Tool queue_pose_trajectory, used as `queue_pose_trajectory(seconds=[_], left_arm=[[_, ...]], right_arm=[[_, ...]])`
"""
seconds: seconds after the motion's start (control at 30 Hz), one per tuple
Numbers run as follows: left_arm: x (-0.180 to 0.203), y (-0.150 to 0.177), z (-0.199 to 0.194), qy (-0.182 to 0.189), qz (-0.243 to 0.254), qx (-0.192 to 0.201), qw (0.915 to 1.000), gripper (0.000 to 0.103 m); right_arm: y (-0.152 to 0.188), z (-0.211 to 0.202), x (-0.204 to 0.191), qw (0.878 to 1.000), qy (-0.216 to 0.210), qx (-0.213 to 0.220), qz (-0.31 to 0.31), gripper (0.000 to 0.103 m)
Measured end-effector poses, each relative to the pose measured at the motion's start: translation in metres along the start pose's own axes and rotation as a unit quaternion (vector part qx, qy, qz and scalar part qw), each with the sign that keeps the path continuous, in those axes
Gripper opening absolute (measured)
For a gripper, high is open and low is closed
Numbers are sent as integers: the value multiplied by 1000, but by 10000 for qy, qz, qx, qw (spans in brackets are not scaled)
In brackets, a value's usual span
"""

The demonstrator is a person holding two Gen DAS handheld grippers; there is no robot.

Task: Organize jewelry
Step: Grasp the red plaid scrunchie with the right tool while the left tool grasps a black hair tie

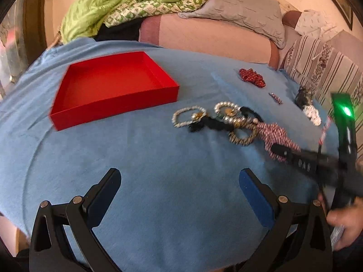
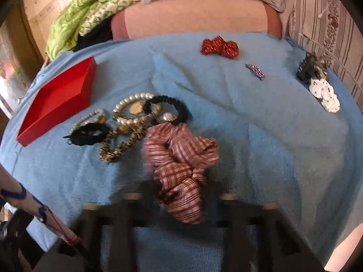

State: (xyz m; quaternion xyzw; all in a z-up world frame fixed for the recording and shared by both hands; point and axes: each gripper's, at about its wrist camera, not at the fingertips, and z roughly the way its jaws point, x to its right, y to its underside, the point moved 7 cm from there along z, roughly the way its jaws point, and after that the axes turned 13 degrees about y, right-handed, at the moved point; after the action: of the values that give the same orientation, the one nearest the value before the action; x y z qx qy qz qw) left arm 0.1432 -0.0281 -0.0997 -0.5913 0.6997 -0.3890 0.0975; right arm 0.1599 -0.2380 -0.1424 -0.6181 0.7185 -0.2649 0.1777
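Note:
An empty red tray sits on the blue cloth at the left; it also shows in the right wrist view. A heap of pearl bracelets, a black band and a leopard-print band lies right of it. My left gripper is open and empty, low over the cloth. My right gripper is shut on a red-and-white striped scrunchie, also in the left view. Its blurred fingers show dimly.
A red dotted scrunchie, a small purple clip, a dark claw clip and a white dotted scrunchie lie at the far right of the cloth. A green quilt and grey pillow lie behind.

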Motion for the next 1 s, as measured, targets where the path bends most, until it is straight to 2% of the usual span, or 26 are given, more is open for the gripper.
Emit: queue_pose_trajectory(seconds=[0.07,0.13,0.2,0.47,0.53,0.57,0.6,0.67,0.77,0.87,0.9,1.0], left_arm=[[4,-10,9,116,-47,25,9999,103],[8,-19,18,213,-66,6,9998,98],[13,-25,29,392,-129,-93,9991,84],[28,-37,64,591,-152,-248,9978,79],[27,-39,76,547,-194,-336,9977,71],[26,-40,82,547,-204,-372,9976,61],[25,-40,89,591,-203,-448,9970,40],[21,-36,95,679,-248,-613,9955,30],[22,-33,88,816,-66,-540,9952,15],[28,-31,74,1056,42,-438,9934,13],[30,-31,68,1096,92,-391,9932,9],[33,-29,53,1170,171,-354,9924,9]], right_arm=[[-2,-3,6,9999,54,105,93,21],[-3,-6,13,9996,36,130,243,21],[-3,-6,17,9995,10,92,310,21],[-3,-6,18,9994,-90,86,330,21],[-3,-6,18,9993,-123,70,344,21],[-3,-6,17,9992,-155,56,352,21],[-3,-6,17,9992,-170,55,359,21],[-4,-9,18,9992,-177,103,356,22],[-4,-12,20,9990,-165,165,374,22],[-4,-12,22,9987,-182,149,444,22],[-4,-13,23,9986,-191,151,469,22],[-5,-16,22,9985,-200,211,468,22]])
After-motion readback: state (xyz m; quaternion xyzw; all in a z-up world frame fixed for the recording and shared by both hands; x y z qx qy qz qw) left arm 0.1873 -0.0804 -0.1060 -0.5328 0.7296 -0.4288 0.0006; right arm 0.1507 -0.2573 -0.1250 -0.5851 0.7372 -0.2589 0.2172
